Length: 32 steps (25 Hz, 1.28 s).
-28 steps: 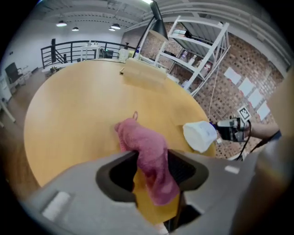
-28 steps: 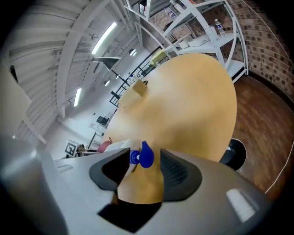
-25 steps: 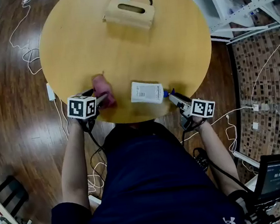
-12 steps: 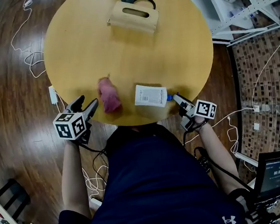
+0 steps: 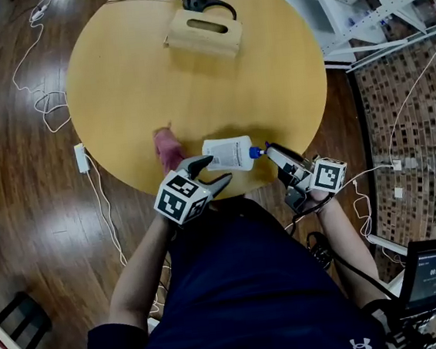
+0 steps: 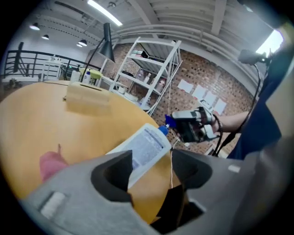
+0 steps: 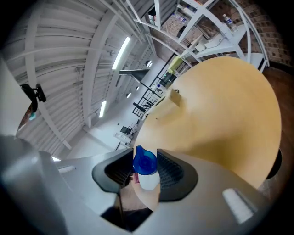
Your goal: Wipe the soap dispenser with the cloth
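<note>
Left gripper [image 5: 214,170] spread wide, jaws just closed a bit, nothing between them, near soap dispenser [image 5: 227,153] base. Right gripper [image 5: 270,150] jaws just closed, pinching its blue cap [image 5: 255,152]. Dispenser on its side at table [image 5: 193,87] near edge, pink cloth [image 5: 167,146] beside it. Wooden box [image 5: 203,32] at far side.

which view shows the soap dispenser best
The head view: the whole soap dispenser is in sight. The left gripper view hides part behind a jaw; the right gripper view shows only its blue cap.

A round wooden table [image 5: 192,79] stands on dark wood floor [image 5: 28,213], white shelving [image 5: 355,8] before a brick wall [image 6: 216,73].
</note>
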{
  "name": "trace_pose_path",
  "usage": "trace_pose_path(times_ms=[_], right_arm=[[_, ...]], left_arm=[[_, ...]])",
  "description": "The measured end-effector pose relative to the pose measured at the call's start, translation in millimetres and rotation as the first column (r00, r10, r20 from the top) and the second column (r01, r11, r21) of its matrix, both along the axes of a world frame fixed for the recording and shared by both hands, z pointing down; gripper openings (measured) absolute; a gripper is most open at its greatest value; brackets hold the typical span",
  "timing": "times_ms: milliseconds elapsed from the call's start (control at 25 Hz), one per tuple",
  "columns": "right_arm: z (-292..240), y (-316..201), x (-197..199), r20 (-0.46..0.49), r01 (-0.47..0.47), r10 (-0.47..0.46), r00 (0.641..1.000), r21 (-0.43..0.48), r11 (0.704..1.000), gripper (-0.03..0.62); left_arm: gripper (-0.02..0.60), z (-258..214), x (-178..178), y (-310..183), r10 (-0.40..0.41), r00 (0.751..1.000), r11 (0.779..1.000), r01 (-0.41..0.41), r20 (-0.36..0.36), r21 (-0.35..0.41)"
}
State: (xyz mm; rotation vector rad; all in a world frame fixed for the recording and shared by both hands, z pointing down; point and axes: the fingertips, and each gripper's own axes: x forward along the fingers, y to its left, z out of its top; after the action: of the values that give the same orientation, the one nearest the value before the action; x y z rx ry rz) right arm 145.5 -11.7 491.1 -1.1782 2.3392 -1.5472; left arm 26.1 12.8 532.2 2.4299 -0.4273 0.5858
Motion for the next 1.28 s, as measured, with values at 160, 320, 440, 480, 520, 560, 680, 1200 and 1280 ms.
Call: trace_pose_path(times_ms=[160,320,440,480,520,560,680,1200,1280], right_arm=[[-32,-11,-38,0.040,0.046,-0.047,0.998,0.035,0.998,0.158],[-48,-24,-81,0.064,0.116,-0.121,0.991,0.075,0.990,0.156],[-44,-27,-103,0.071,0.170,-0.176,0.982,0.087,0.982,0.156],[-40,-23,-108,0.084,0.177,-0.183,0.979,0.080,0.981,0.156],[-39,-19,-111,0.097,0.176,-0.183,0.978,0.071,0.982,0.156],[-39,-17,-113,0.103,0.172,-0.178,0.979,0.064,0.983,0.156],[-42,-15,-112,0.093,0.150,-0.154,0.984,0.056,0.987,0.156],[-60,-2,-28,0.031,-0.137,0.134,0.990,0.137,0.981,0.159],[-72,8,-25,0.024,-0.160,0.159,0.987,0.184,0.970,0.153]], left_arm=[[0.279,-5,10,5,0.045,0.999,0.999,-0.045,-0.004,-0.019],[0.288,9,-2,-3,0.040,0.999,0.999,-0.040,0.020,-0.005],[0.288,22,-5,-10,0.016,0.999,1.000,-0.015,0.034,-0.014],[0.288,28,-6,-8,0.008,0.999,1.000,-0.007,0.035,-0.018],[0.288,33,-7,-5,0.002,0.999,1.000,-0.002,0.036,-0.021],[0.288,36,-9,-2,-0.001,0.999,1.000,0.002,0.036,-0.024],[0.288,33,-14,6,-0.005,1.000,0.999,0.006,0.023,-0.038],[0.284,-1,-70,24,-0.058,0.997,0.998,0.059,-0.053,0.021],[0.281,-16,-79,35,-0.055,0.996,0.994,0.061,-0.064,0.086]])
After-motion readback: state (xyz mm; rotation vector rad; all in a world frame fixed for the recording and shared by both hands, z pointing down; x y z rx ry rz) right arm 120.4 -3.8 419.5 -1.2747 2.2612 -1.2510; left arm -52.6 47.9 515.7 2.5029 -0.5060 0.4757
